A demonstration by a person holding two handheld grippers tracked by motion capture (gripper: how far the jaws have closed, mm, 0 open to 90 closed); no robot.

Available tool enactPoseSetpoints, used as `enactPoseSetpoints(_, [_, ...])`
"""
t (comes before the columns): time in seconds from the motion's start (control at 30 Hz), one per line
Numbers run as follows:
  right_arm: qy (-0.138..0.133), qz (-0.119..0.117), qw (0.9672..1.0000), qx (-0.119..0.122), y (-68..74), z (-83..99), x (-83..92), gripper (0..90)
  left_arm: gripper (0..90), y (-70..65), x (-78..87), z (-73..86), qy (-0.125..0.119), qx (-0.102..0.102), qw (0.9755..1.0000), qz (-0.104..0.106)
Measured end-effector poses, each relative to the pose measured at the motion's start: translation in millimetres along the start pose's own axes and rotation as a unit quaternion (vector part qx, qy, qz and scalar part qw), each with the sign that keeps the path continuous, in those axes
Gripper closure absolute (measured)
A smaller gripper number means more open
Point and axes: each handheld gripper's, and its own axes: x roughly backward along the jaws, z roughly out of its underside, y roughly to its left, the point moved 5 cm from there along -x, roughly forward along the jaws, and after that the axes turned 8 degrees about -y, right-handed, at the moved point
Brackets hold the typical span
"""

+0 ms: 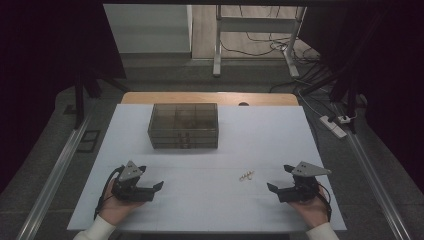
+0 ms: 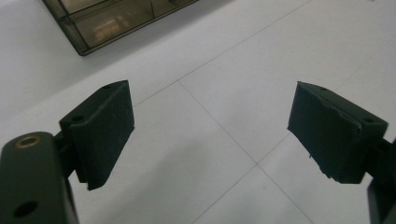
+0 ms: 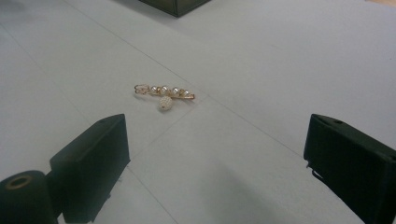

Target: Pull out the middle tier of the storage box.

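Pearl hairpin lies loose on the white mat, near-right of centre, just ahead of my right gripper, whose jaws stand wide apart and aimed at it, I judge ready to pick. My left gripper rests near-left, jaws spread, empty. Farther off, mid-table, sits the smoky drawer box, probably where the pin belongs.

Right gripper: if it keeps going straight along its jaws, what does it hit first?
Likely the pearl hair clip, lying on the white table just ahead of the open right gripper and slightly off-centre. The smoky drawer box sits farther back; depth is uncertain.
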Motion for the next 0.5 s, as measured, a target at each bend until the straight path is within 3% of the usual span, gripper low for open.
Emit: enactPoseSetpoints(0.5, [0.008,0.003,0.9999,-0.007,-2.1,2.4,0.3,6.7,14.3,-2.2,0.1,1.4,0.003,-0.016,0.9999,-0.004])
